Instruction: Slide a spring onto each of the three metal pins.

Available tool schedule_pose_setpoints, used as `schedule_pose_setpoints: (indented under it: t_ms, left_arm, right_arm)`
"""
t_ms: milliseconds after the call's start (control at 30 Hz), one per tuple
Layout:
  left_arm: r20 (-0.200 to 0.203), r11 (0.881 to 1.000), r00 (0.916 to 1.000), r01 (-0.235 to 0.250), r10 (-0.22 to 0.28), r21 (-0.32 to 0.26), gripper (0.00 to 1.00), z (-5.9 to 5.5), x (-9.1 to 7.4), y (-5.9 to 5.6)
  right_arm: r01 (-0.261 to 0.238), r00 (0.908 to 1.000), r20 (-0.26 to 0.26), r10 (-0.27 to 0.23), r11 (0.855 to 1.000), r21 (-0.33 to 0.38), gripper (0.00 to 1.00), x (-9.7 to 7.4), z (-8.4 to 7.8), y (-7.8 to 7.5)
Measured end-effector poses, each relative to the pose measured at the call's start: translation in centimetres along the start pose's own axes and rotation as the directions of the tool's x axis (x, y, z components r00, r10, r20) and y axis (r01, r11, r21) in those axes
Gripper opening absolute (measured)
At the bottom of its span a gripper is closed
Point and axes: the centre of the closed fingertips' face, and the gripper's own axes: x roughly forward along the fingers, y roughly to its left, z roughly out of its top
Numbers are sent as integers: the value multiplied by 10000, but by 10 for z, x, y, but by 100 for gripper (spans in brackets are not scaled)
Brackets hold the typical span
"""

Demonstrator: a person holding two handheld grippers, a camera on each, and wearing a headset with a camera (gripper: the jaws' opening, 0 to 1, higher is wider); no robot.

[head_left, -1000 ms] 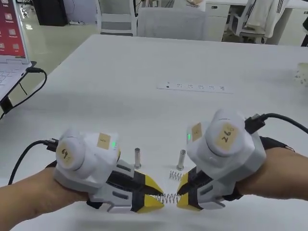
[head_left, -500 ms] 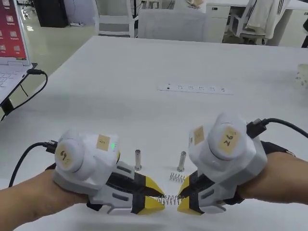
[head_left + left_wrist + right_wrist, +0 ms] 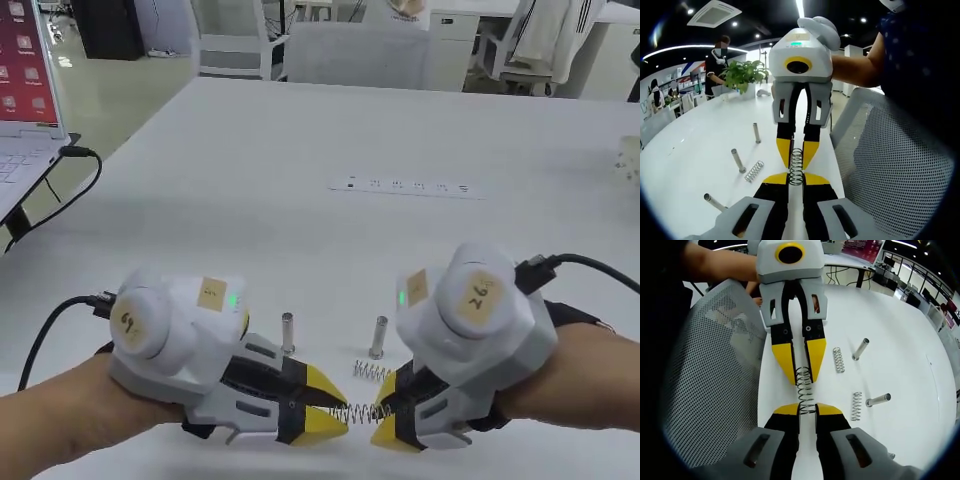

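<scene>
One spring (image 3: 360, 410) hangs level just above the table near its front edge, stretched between both grippers. My left gripper (image 3: 338, 408) is shut on its left end and my right gripper (image 3: 383, 408) on its right end. In the left gripper view the spring (image 3: 796, 165) runs from my jaws straight to the right gripper (image 3: 796, 150). Two upright metal pins (image 3: 288, 333) (image 3: 379, 337) stand just behind the tips, and a third pin (image 3: 715, 202) shows beside them. A loose spring (image 3: 370, 371) lies by the right pin. Another loose spring (image 3: 838, 360) lies near a pin (image 3: 860, 349).
A white power strip (image 3: 415, 185) lies mid-table. A laptop (image 3: 20, 110) with a black cable (image 3: 60, 195) sits at the left edge. Chairs stand beyond the far edge. A mesh chair (image 3: 890, 165) is behind the front edge. A plant (image 3: 742, 75) stands farther along the table.
Both grippers keep their hold on the same spring. The right gripper has rolled a little and both sit slightly lower in the picture; pins and loose springs lie as before.
</scene>
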Motion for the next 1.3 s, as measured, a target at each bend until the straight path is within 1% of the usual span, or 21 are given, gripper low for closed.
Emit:
schedule_pose_setpoints:
  t_ms: [267,333,433,767,1000,1033,1100,1300]
  left_arm:
    - [85,10000,10000,-33,33,-53,2,0,0,1]
    - [109,10000,9999,-67,68,-12,2,0,0,2]
    - [128,9999,9999,-44,45,-104,2,-1,1,2]
    - [50,10000,10000,-13,14,-31,2,-4,2,1]
    - [18,10000,10000,-11,11,-26,2,-5,2,1]
    - [4,10000,10000,-23,23,-37,2,-5,2,1]
    - [24,10000,10000,-7,7,-55,2,-5,2,1]
    - [-8,10000,10000,28,-28,-75,2,-5,3,-1]
  right_arm:
    - [92,9999,49,-92,10000,19,8,-3,2,-1]
    - [128,9999,85,-128,9999,29,8,-5,4,-1]
    - [134,9998,138,-135,9999,36,8,-6,7,-1]
    - [158,9997,185,-157,9999,-61,8,-11,14,0]
    - [136,9994,328,-134,9999,-85,8,-14,20,1]
    - [96,9988,487,-95,10000,-17,8,-15,24,2]
    - [81,9984,555,-80,10000,-4,8,-15,26,2]
    - [52,9982,605,-47,10000,-66,8,-16,31,4]
